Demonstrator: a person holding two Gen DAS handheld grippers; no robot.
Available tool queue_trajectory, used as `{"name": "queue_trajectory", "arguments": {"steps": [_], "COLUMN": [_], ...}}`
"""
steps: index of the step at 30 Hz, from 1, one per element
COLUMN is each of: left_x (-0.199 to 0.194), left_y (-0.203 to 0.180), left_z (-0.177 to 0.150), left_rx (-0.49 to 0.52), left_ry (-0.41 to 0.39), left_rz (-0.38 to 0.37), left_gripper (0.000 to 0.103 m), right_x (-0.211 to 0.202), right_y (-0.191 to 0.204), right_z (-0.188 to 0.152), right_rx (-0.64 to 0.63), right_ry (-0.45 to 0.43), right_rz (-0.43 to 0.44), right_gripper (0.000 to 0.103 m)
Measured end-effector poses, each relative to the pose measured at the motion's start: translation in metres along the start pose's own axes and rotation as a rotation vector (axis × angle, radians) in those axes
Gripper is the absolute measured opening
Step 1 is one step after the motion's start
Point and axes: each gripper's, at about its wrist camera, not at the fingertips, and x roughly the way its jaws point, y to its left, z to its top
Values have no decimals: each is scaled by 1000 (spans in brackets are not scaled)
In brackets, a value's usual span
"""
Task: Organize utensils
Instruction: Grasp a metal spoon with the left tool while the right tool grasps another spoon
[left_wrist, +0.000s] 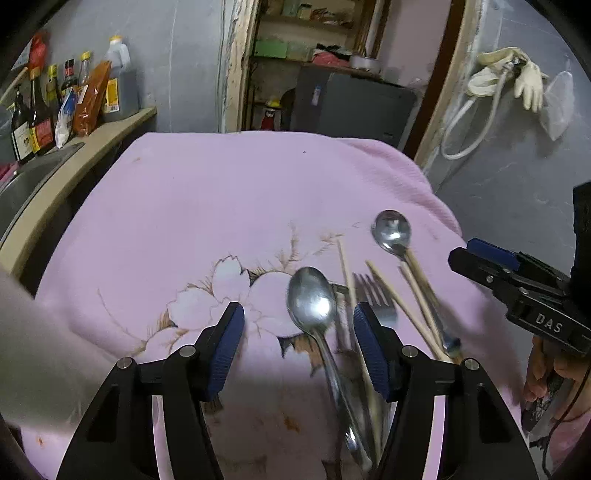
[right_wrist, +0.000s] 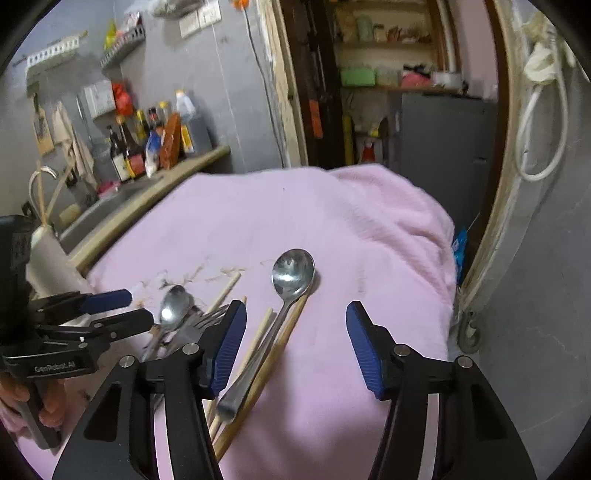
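Note:
Metal spoons, a fork and wooden chopsticks lie jumbled on a pink cloth (left_wrist: 184, 206). In the left wrist view my left gripper (left_wrist: 299, 350) is open, with a large spoon (left_wrist: 310, 302) lying between its fingers; the fork (left_wrist: 376, 299) and several chopsticks (left_wrist: 406, 310) lie by its right finger. A round spoon (left_wrist: 391, 229) lies farther right. My right gripper (right_wrist: 295, 350) is open above the round spoon (right_wrist: 291, 273) and chopsticks (right_wrist: 280, 350). The left gripper (right_wrist: 122, 310) shows at the left of the right wrist view, the right gripper (left_wrist: 480, 258) at the right of the left wrist view.
A counter (left_wrist: 74, 166) with sauce bottles (left_wrist: 37, 110) and a sink stands left of the cloth-covered table. A doorway with shelves (left_wrist: 314, 55) and a grey cabinet lies behind. The cloth's right edge (right_wrist: 447, 258) drops off beside a wall with hanging gloves (left_wrist: 517, 74).

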Motion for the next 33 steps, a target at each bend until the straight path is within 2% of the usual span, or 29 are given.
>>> {"name": "queue_trajectory", "arguments": {"steps": [3,6,8,13,15,17,22,25,27,33], "left_x": [7,13,16,19,19,18,20,21,21,14], "left_y": [3,9,12,17,17,16,19,20,21,17], "left_z": [3,5,5,8,8,7,9,10,10,11], "left_rx": [-15,-42,-57,-93,-96,-100,-121,-130,-133,-120], "left_ry": [16,28,40,46,47,51,57,60,61,24], "left_rz": [-10,-50,-77,-116,-126,-135,-141,-147,-162,-194], "left_gripper": [56,53,45,33,29,21,10,3,2,0], "right_x": [18,34,43,61,66,73,85,85,86,82], "right_y": [-2,-4,-6,-10,-7,-3,3,4,5,9], "right_z": [11,20,26,36,38,38,37,36,37,36], "right_rx": [-10,-24,-31,-27,-37,-59,-88,-101,-103,-103], "right_ry": [54,91,110,159,164,183,221,221,221,208], "right_rz": [-6,-6,2,30,18,7,-31,-48,-58,-79], "right_gripper": [55,55,54,54,54,54,54,43,37,35]}}
